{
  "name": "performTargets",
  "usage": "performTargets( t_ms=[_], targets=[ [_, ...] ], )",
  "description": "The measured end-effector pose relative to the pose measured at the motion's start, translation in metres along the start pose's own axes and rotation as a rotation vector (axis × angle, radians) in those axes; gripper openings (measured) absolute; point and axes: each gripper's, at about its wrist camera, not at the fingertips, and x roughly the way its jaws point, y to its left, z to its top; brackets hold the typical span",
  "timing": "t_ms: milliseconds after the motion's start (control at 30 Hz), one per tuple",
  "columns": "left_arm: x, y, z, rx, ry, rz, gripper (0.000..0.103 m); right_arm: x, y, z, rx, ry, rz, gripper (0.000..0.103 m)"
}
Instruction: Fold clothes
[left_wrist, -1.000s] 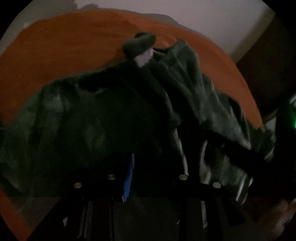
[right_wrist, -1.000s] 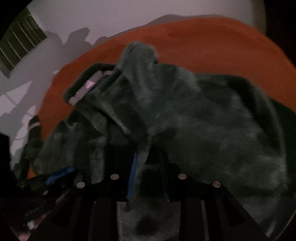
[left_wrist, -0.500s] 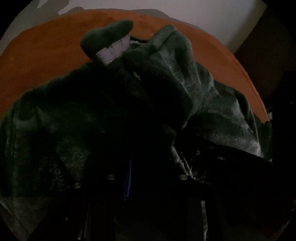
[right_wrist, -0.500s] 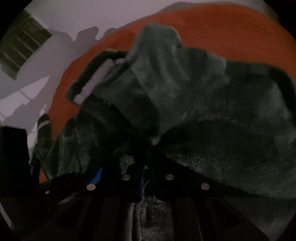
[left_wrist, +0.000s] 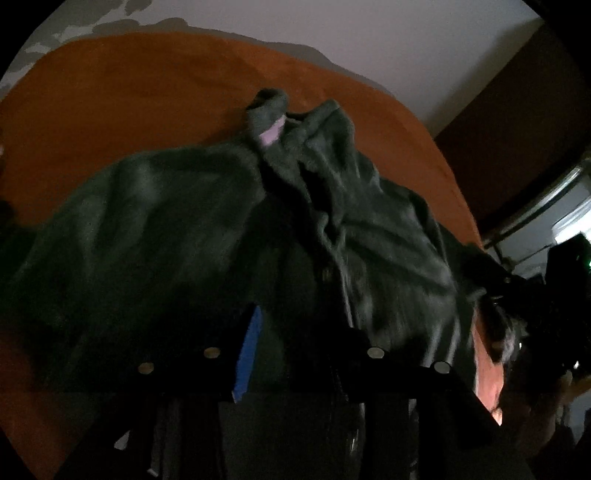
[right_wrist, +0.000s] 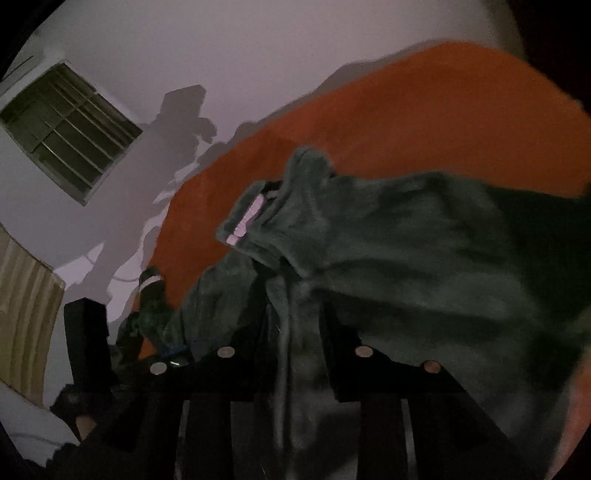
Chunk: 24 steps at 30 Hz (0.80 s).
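A dark green fleece garment (left_wrist: 184, 229) lies bunched on an orange bed cover (left_wrist: 129, 92). Its collar with a pale lilac lining (left_wrist: 271, 131) points away from me. My left gripper (left_wrist: 299, 332) reaches in from below with its jaws opening. Dark cloth fills the gap beside the blue pad (left_wrist: 247, 350), and the grip there is too dark to read. In the right wrist view the same garment (right_wrist: 424, 240) and its collar (right_wrist: 247, 218) show. My right gripper (right_wrist: 295, 332) has its jaws opening, and a fold of fleece hangs loosely between the fingers.
A pale wall with a barred window (right_wrist: 70, 129) stands behind the bed, and a striped curtain (right_wrist: 26, 314) hangs at the left. A green cuff with a white stripe (right_wrist: 149, 280) lies off the bed's edge. Dark furniture (left_wrist: 517, 129) and a metal rail (left_wrist: 535, 206) are on the right.
Both grippers pushed in toward the collar, then drew back and rose, so the garment looks farther off. The right fingers, close together half a second ago, now stand visibly wider apart.
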Motion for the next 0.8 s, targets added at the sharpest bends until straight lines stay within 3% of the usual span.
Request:
performTargets(
  t_ms=[67, 167, 300, 400, 533, 567, 600, 667, 700, 800],
  targets=[
    [-0.029, 0.014, -0.019, -0.019, -0.020, -0.007, 0.040, -0.036, -0.002, -0.011, -0.027, -0.035, -0.047, 0.025],
    [-0.068, 0.034, -0.031, -0.055, -0.101, 0.057, 0.042, -0.092, -0.011, -0.021, -0.112, -0.096, -0.186, 0.025],
    [-0.112, 0.079, -0.036, -0.126, -0.203, 0.186, 0.059, -0.122, -0.053, -0.026, -0.066, -0.106, -0.300, 0.025],
    [-0.118, 0.120, -0.041, -0.194, -0.163, 0.259, 0.059, -0.130, -0.101, -0.031, 0.013, -0.088, -0.451, 0.025],
    [-0.112, 0.138, -0.062, -0.219, -0.118, 0.278, 0.059, -0.162, -0.155, -0.036, 0.098, -0.114, -0.574, 0.026],
    [-0.108, 0.138, -0.067, -0.209, -0.099, 0.285, 0.059, -0.168, -0.165, -0.038, 0.118, -0.115, -0.609, 0.029],
    [-0.105, 0.138, -0.069, -0.203, -0.085, 0.284, 0.059, -0.175, -0.176, -0.040, 0.132, -0.117, -0.654, 0.043],
    [-0.099, 0.135, -0.072, -0.195, -0.059, 0.273, 0.059, -0.187, -0.191, -0.044, 0.114, -0.128, -0.789, 0.056],
    [-0.094, 0.132, -0.072, -0.194, -0.048, 0.263, 0.059, -0.195, -0.200, -0.045, 0.123, -0.139, -0.832, 0.059],
    [-0.081, 0.125, -0.071, -0.187, -0.017, 0.230, 0.059, -0.213, -0.232, -0.049, 0.253, -0.142, -0.764, 0.059]
  ],
)
